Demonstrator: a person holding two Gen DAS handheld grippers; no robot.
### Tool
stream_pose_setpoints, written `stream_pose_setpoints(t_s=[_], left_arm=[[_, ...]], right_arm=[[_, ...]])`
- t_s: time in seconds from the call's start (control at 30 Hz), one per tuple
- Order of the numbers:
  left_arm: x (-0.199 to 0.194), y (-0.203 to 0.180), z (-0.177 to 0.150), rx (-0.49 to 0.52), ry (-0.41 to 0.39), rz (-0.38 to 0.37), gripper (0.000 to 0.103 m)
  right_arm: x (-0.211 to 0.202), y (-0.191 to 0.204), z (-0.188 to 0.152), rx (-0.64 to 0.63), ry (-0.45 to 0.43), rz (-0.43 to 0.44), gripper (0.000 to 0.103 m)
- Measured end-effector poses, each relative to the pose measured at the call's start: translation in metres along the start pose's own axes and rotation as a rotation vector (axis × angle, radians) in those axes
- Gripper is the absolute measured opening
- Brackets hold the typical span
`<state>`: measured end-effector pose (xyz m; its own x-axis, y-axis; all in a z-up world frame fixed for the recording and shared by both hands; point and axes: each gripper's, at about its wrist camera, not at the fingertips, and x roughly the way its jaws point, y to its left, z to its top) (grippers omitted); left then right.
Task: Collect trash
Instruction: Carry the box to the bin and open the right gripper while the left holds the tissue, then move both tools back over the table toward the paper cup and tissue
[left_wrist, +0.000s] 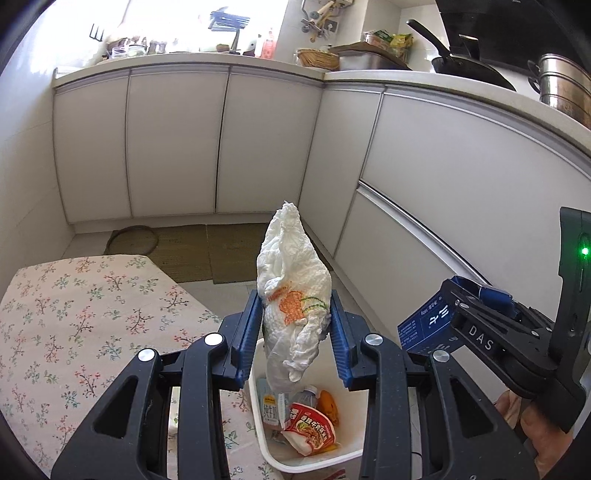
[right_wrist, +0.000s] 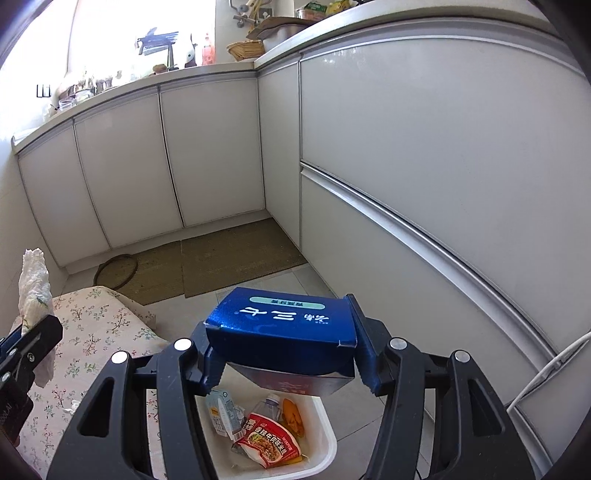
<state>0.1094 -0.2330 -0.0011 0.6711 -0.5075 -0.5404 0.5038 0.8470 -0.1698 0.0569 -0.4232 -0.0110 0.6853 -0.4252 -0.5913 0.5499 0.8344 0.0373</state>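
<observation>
My left gripper (left_wrist: 293, 321) is shut on a crumpled white paper towel (left_wrist: 291, 284) with an orange print, held upright above the white trash bin (left_wrist: 317, 459). My right gripper (right_wrist: 284, 347) is shut on a blue carton box (right_wrist: 284, 328) with white characters, held over the same bin (right_wrist: 328, 450). The box also shows at the right of the left wrist view (left_wrist: 428, 328). The bin holds a red snack packet (right_wrist: 271, 439), a small milk carton (right_wrist: 221, 410), a plastic bottle and an orange scrap. The towel shows at the left edge of the right wrist view (right_wrist: 33, 284).
A table with a floral cloth (left_wrist: 74, 325) stands left of the bin. White kitchen cabinets (left_wrist: 177, 147) run along the back and right. Brown mats (right_wrist: 221, 258) lie on the tiled floor. The countertop carries pans, pots and bottles. A white cable (right_wrist: 546, 373) hangs at the right.
</observation>
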Motion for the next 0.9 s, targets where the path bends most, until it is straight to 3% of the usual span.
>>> stream_pose_setpoints(t_s=[0.07, 0.23, 0.47, 0.6, 0.9], left_arm=[[0.006, -0.008, -0.004, 0.016, 0.009, -0.009, 0.034], [0.027, -0.026, -0.012, 0.030, 0.055, -0.042, 0.034], [0.063, -0.043, -0.033, 0.071, 0.132, -0.080, 0.036], [0.074, -0.039, -0.039, 0.070, 0.166, -0.066, 0.051], [0.051, -0.027, -0.032, 0.030, 0.084, 0.077, 0.080]], right_arm=[[0.004, -0.007, -0.001, 0.008, 0.007, -0.011, 0.070], [0.011, -0.032, -0.003, 0.050, 0.019, -0.034, 0.078], [0.022, -0.057, -0.010, 0.064, 0.047, -0.111, 0.080], [0.025, -0.060, -0.015, 0.056, 0.052, -0.144, 0.080], [0.004, -0.033, -0.019, -0.004, -0.046, -0.226, 0.095]])
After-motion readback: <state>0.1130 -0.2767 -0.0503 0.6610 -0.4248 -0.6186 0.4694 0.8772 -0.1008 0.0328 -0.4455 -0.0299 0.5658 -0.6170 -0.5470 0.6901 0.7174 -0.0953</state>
